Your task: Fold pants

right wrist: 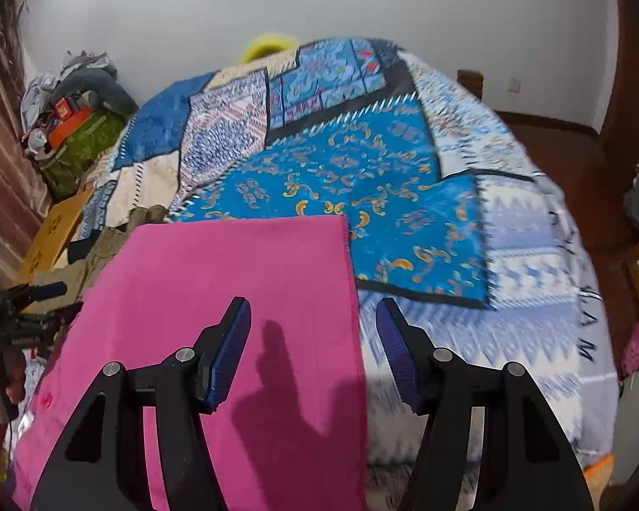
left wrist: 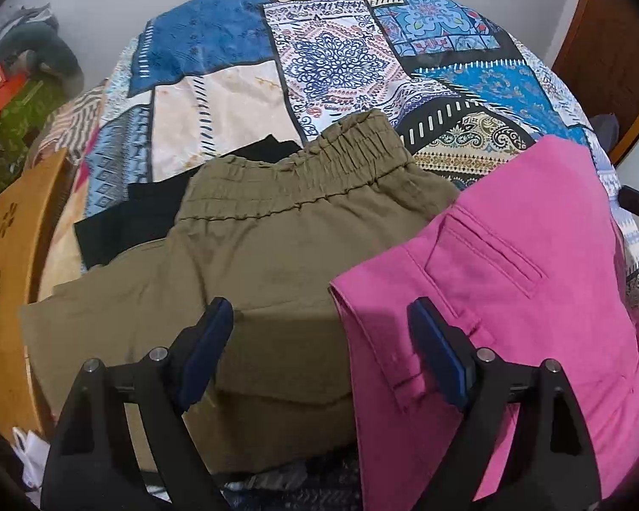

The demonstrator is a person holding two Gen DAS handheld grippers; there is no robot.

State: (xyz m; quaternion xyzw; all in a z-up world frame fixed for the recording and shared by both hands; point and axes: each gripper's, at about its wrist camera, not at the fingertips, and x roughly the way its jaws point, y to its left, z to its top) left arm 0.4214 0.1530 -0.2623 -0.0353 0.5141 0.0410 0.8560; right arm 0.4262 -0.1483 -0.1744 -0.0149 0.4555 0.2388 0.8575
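Both tongs stand released and carry nothing: the left gripper (left wrist: 319, 319) hovers with its jaws spread wide over the seam where two garments meet, and the right gripper (right wrist: 313, 319) hangs likewise spread, one finger above pink cloth and the other above bare bedding. The pink pants (left wrist: 511, 281) lie flat on the near part of the bed, a welt pocket facing up in the left wrist view; in the right wrist view the same pink pants (right wrist: 234, 298) show as a smooth panel with straight far and right edges, which reads as a garment already doubled at least once, though how many layers lie there cannot be told. Its left edge overlaps the olive pants (left wrist: 251, 255), whose elastic waistband points away from the camera and which also look folded into a compact slab. A black garment (left wrist: 123, 221) peeks out from under the olive one. My judgement is that the pink piece is partway or nearly folded, with perhaps a final fold or a tidy placement left, and nothing is being gripped at present. Beneath everything spreads the patchwork bedspread (left wrist: 341, 64), with a wooden board (left wrist: 8, 281) at its left edge and cluttered bags (right wrist: 81, 136) by the wall beyond.
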